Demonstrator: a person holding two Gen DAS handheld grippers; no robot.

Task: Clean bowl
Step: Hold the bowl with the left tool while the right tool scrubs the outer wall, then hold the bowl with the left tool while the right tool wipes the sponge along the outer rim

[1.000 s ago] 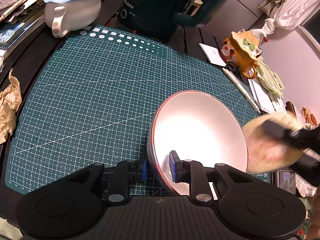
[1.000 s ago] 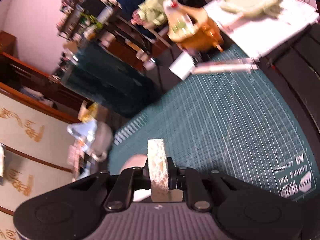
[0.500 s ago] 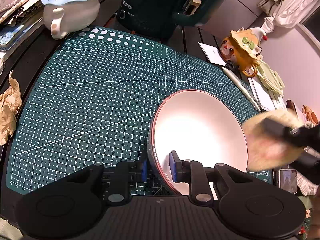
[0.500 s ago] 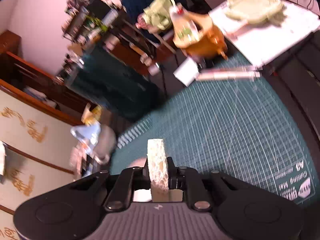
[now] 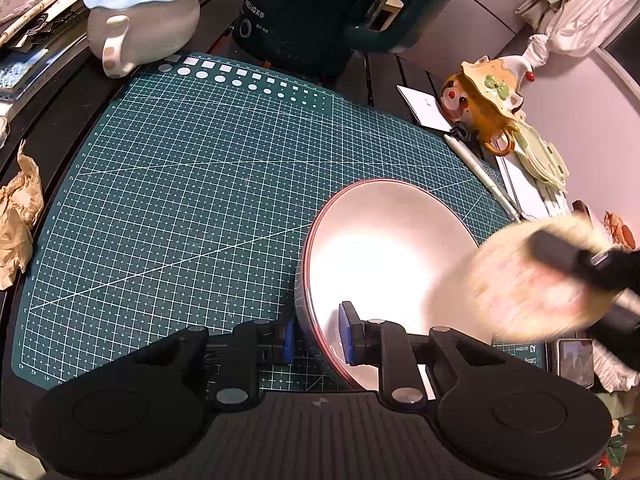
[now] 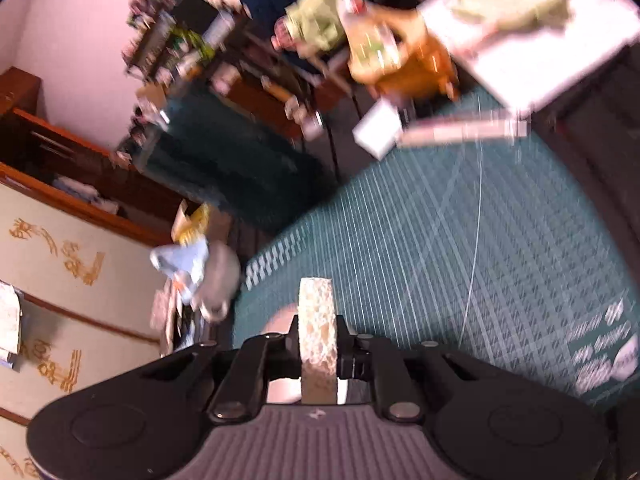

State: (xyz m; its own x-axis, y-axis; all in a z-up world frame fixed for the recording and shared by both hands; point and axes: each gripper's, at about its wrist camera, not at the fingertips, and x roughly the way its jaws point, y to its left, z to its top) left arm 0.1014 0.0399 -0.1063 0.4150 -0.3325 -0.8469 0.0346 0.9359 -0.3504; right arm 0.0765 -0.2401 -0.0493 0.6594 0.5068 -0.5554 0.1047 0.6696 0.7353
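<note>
Sponge (image 6: 317, 320) blurred, pinched edge-on by right fingers | bowl (image 5: 384, 248) rim clamped by left fingers

The dark green kettle (image 5: 304, 20) carries white lettering, roughly "MELING". The cutting mat (image 5: 180, 200) shows "A3" at its corner and small ruler numbers "43", "42" along its edge.

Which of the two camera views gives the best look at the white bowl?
The left wrist view: the bowl fills the foreground, tilted, its rim pinched in the left tool. The right wrist view shows only a pale sliver of it behind the sponge.
</note>
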